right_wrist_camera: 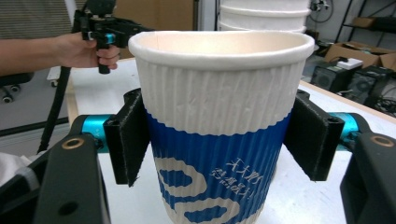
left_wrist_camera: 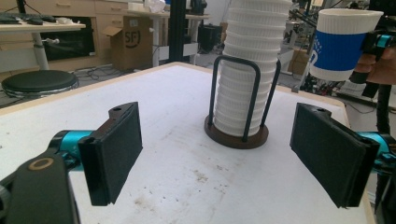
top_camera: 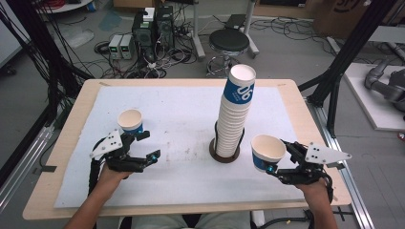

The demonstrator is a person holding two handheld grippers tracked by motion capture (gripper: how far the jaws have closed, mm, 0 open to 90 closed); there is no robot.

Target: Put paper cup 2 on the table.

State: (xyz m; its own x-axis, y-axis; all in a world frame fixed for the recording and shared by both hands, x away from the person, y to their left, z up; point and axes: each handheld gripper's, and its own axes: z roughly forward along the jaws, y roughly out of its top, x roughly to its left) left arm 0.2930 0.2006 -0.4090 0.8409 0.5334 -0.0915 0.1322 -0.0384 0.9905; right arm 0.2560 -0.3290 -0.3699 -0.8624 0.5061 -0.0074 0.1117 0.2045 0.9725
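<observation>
Looking down, the right gripper [top_camera: 276, 161] pinches a paper cup [top_camera: 266, 150] between its jaws beside the cup stack [top_camera: 234, 112], while the left gripper's [left_wrist_camera: 217, 154] jaws stand spread and empty; up close, the light, crushable cup [right_wrist_camera: 219, 116] wants gentle mid-wall pressure.

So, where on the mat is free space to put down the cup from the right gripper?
The right gripper holds a cup. The mat is bare between the left cup and the stack, and along the near edge. It is crowded around the stack's holder.
</observation>
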